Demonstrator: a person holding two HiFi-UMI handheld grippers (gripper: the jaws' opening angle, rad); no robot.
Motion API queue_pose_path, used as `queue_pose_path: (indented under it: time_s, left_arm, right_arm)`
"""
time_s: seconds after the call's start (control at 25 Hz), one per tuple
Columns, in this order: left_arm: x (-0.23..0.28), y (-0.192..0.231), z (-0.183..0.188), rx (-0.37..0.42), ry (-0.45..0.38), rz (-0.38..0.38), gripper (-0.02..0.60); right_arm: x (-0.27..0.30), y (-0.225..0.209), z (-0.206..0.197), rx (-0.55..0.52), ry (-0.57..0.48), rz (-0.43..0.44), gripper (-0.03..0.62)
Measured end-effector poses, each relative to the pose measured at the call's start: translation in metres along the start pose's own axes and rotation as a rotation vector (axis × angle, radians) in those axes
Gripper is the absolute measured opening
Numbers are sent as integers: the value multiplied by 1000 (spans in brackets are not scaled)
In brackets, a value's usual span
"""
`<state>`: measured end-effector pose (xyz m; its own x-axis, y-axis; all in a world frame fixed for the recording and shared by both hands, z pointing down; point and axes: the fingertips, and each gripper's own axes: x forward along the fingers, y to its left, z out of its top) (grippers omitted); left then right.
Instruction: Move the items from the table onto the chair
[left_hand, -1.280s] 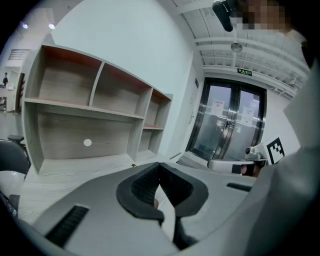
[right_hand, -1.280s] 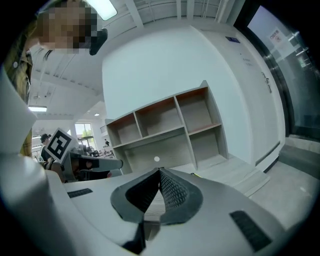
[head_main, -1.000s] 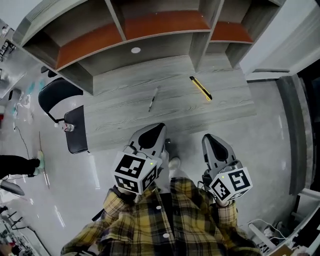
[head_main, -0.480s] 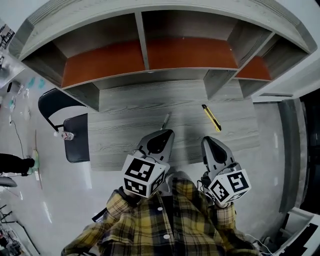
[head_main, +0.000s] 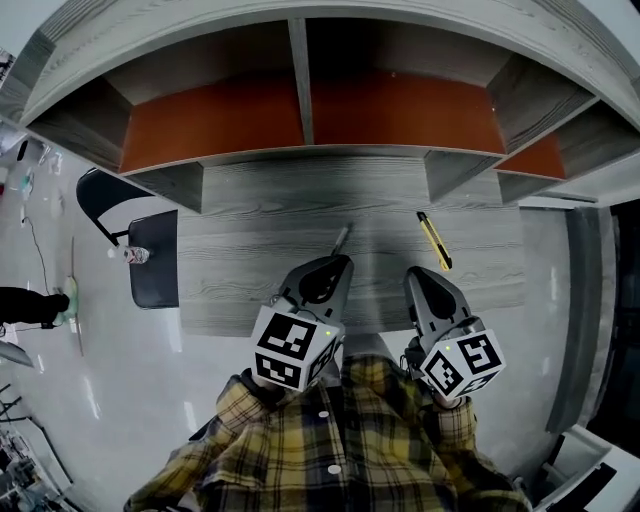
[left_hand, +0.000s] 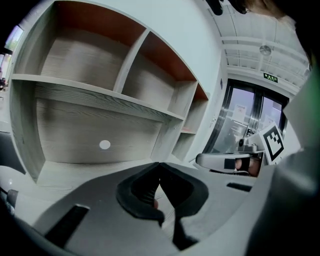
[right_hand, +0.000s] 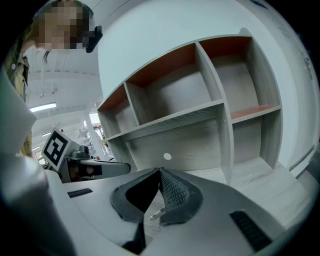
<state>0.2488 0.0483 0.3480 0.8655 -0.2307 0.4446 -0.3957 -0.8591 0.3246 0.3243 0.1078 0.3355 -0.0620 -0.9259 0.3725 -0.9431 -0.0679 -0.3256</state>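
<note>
**Head view: both grippers shut and empty at the table's near edge**

Head view, nearest first: a person's plaid shirt (head_main: 330, 450) fills the bottom of the picture. Just ahead of it, the left gripper (head_main: 337, 263) and right gripper (head_main: 417, 277) sit side by side over the near edge of the grey wood table (head_main: 240, 290). Each gripper view shows its jaws pressed together at the tips with nothing held between them.

A slim pen (head_main: 341, 238) lies on the table just past the left gripper's tip, untouched. The right gripper view catches the pen's silvery end through the gap below the shut jaws.

A yellow utility knife (head_main: 434, 241) lies a little farther out, beyond the right gripper. The black chair (head_main: 155, 260) stands against the table's left end. At the back rises a shelf unit (head_main: 300, 110) with orange rear panels.
</note>
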Motion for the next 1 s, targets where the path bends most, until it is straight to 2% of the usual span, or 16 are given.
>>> queue_pose_path:
  time_s: [0.32,0.44,0.64,0.8,1.0]
  left_arm:
    - [16,5,-4,-60,20,62,11]
    - [22,6,-5,-96,22,52,138]
    - [32,11,-11,-97,54,72,210]
    - [45,21,-31,-68,128,98,216]
    - [71,49,-80,-9,271,158,216]
  right_arm:
    - [12,-17,12,-9,19,64,18]
    - [14,-23,9,-5,32,79,18]
    - [14,-32,7,1,40,93,18]
    - [12,-39,3,10,50,95,18]
    - [8,-47,-15,36,88,96,18]
